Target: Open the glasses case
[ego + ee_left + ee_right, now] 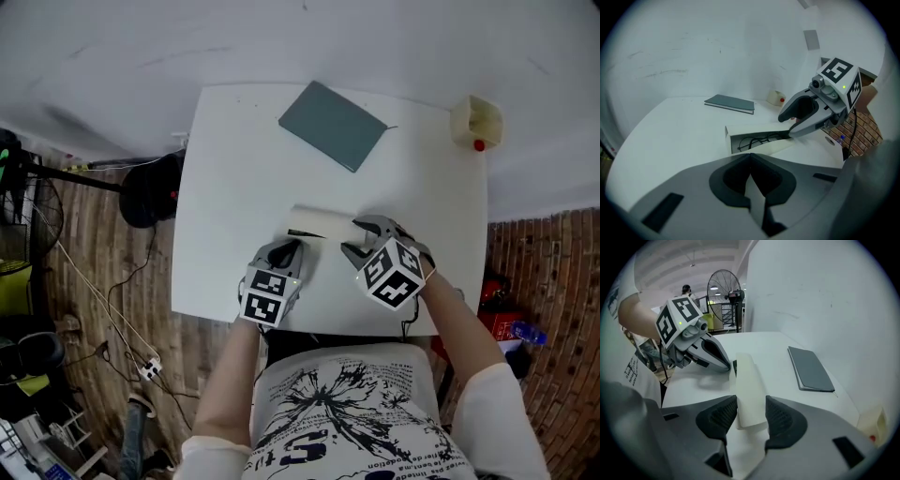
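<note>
Holding the glasses case (317, 223) in the middle of the white desk (225, 169), my right gripper (356, 238) has its fingers clamped on the case's 3 o'clock end. My left gripper (291, 247) has its fingers pinched on the flap (772, 146) at 9 o'clock. The case is open a bit. A gray notebook (332, 125) lies at 12 o'clock.

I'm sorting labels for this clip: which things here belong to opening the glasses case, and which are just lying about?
In the job: glasses case; left hand-held gripper and right hand-held gripper, both gripping it.
Lying about: grey notebook; cream cup; standing fan.
</note>
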A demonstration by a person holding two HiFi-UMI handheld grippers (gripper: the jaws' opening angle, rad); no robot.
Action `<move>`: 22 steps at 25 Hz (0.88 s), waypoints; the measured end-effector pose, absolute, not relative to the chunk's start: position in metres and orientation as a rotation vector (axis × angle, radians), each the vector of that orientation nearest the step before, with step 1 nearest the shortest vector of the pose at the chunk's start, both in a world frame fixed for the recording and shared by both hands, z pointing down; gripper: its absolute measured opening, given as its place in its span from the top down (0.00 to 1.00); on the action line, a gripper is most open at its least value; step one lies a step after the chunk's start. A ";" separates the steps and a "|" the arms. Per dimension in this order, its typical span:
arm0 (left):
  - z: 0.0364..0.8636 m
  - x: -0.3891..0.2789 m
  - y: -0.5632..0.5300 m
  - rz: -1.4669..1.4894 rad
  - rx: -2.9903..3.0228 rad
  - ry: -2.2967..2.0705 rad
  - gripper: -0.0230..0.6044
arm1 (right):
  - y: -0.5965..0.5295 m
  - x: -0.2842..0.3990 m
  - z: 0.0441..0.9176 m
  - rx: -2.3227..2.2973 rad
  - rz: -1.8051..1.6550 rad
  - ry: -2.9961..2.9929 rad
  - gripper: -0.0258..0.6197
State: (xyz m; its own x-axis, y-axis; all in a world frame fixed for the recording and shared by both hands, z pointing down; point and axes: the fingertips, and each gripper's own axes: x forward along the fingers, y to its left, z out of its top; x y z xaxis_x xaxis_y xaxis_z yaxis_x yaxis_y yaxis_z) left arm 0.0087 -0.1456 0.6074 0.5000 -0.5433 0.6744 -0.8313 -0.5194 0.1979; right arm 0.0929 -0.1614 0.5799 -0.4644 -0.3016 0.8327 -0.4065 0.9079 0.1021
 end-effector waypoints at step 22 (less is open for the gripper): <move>0.608 0.010 -0.148 0.739 2.215 -1.096 0.94 | -0.234 0.109 0.577 0.716 -0.038 -2.045 0.83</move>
State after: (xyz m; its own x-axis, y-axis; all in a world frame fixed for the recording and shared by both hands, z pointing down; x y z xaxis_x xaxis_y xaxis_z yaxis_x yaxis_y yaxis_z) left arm 0.0098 -0.1483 0.6080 0.5153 -0.5207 0.6807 -0.8262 -0.5128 0.2332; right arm 0.1088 -0.2345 0.5773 -0.3908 -0.5010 0.7722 -0.4722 0.8292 0.2990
